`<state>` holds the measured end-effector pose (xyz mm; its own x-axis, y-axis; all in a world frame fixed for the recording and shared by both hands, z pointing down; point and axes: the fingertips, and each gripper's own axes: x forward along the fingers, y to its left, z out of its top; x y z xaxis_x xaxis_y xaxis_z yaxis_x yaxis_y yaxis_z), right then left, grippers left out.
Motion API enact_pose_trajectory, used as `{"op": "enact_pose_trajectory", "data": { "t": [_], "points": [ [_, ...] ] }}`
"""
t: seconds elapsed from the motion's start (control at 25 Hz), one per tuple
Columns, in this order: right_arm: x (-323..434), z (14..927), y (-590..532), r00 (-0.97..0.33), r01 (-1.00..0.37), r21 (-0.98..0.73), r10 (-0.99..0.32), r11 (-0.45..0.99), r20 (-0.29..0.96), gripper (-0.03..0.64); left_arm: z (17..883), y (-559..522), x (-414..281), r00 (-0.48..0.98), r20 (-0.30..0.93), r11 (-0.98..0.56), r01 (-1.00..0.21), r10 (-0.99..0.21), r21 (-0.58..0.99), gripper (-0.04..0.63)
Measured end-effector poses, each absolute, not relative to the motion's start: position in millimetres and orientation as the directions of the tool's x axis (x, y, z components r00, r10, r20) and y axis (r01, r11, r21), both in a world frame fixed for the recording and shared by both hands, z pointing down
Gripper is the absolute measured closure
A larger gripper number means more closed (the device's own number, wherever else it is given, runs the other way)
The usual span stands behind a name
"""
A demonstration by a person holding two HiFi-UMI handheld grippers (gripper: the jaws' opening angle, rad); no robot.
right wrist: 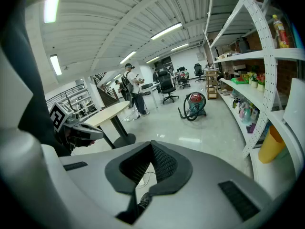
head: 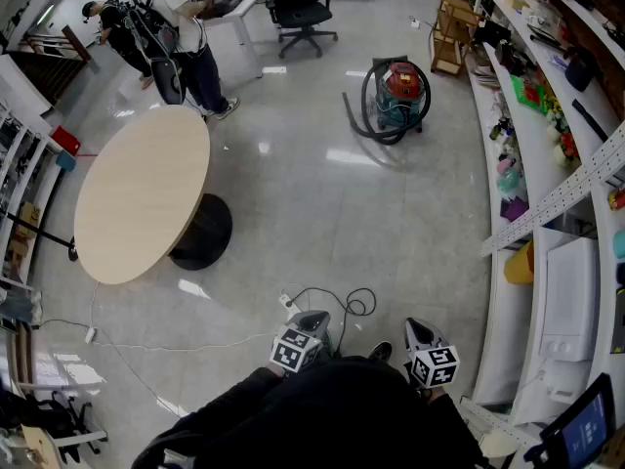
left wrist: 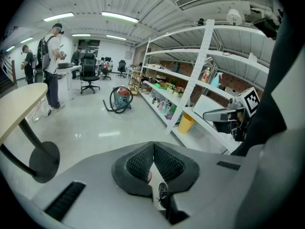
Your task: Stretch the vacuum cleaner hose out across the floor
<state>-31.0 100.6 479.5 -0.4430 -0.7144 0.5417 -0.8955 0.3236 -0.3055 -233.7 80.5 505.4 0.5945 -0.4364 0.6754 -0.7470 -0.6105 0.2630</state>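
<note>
A red and teal canister vacuum cleaner stands far across the floor, with its dark hose coiled round it and one end lying out to the left. It also shows small in the left gripper view as the vacuum cleaner and in the right gripper view as the vacuum cleaner. My left gripper and right gripper are held close to my body, several steps from it. Both are shut with nothing between the jaws, as the left gripper and right gripper show close up.
A round wooden table on a black foot stands at the left. White shelving with bottles and a yellow bin runs along the right. A cable lies near my feet. Two people and office chairs are at the far end.
</note>
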Motion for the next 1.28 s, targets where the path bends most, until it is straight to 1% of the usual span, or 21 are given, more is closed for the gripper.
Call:
{"op": "enact_pose_trajectory", "data": {
  "t": [0.48, 0.64, 0.76, 0.88, 0.96, 1.04, 1.16, 1.28],
  "points": [
    [-28, 481, 109, -0.442, -0.896, -0.295, -0.709, 0.331, 0.549, 0.604, 508, 92, -234, 0.589, 0.677, -0.589, -0.759, -0.441, 0.277, 0.577],
    [-27, 474, 106, -0.421, -0.906, -0.276, -0.739, 0.32, 0.526, 0.603, 509, 92, -239, 0.581, 0.681, -0.606, -0.755, -0.446, 0.248, 0.578],
    [-34, 474, 104, -0.42, -0.907, -0.249, -0.738, 0.339, 0.528, 0.603, 514, 91, -251, 0.566, 0.688, -0.638, -0.746, -0.453, 0.193, 0.577],
    [-42, 477, 102, -0.412, -0.911, -0.224, -0.731, 0.346, 0.545, 0.603, 534, 94, -270, 0.54, 0.752, -0.706, -0.694, -0.379, 0.143, 0.578],
    [-50, 478, 101, -0.404, -0.912, -0.191, -0.721, 0.363, 0.563, 0.604, 549, 99, -285, 0.533, 0.788, -0.749, -0.647, -0.31, 0.143, 0.578],
    [-61, 477, 99, -0.396, -0.908, -0.137, -0.704, 0.396, 0.589, 0.603, 555, 101, -299, 0.55, 0.792, -0.784, -0.601, -0.265, 0.155, 0.578],
    [-73, 470, 93, -0.36, -0.9, -0.039, -0.691, 0.434, 0.628, 0.603, 552, 103, -302, 0.662, 0.72, -0.83, -0.509, -0.209, 0.227, 0.578],
    [-77, 461, 76, -0.313, -0.901, 0.042, -0.714, 0.432, 0.627, 0.603, 548, 97, -292, 0.748, 0.643, -0.85, -0.438, -0.164, 0.294, 0.578]
  ]
}}
